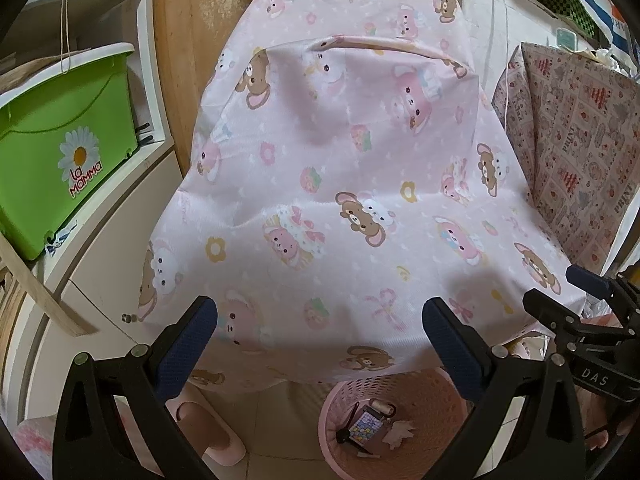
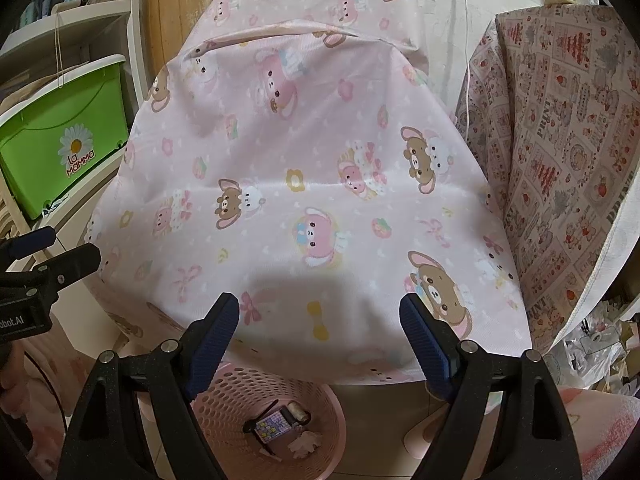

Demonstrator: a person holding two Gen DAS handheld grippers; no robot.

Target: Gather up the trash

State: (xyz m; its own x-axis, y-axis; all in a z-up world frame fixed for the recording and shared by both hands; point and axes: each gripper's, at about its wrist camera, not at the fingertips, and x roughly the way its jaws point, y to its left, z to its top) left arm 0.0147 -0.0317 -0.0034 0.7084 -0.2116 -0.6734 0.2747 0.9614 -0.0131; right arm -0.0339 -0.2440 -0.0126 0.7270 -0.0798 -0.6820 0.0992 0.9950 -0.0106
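A pink perforated basket (image 1: pixel 424 396) (image 2: pixel 240 392) stands on the floor below the table's front edge. Inside lie a small patterned packet (image 1: pixel 365 426) (image 2: pixel 269 427), a thread spool (image 1: pixel 381 406) (image 2: pixel 298 410), crumpled tissue (image 1: pixel 400 432) (image 2: pixel 304 442) and a dark strip. My left gripper (image 1: pixel 320 316) hovers open over the near edge of the table, nothing between its blue pads. My right gripper (image 2: pixel 320 312) is open and empty too, above the same edge. The right gripper's fingers (image 1: pixel 588 280) show at the right of the left wrist view, and the left gripper's fingers (image 2: pixel 32 242) at the left of the right wrist view.
A pink cartoon-bear cloth (image 1: pixel 340 184) (image 2: pixel 300 168) covers the table. A green lidded box (image 1: pixel 64 144) (image 2: pixel 60 132) sits on a white cabinet at left. A patterned covered block (image 1: pixel 580 152) (image 2: pixel 560 140) stands at right. Pink slippers (image 1: pixel 212 432) lie on the floor; clutter (image 2: pixel 600 344) sits at far right.
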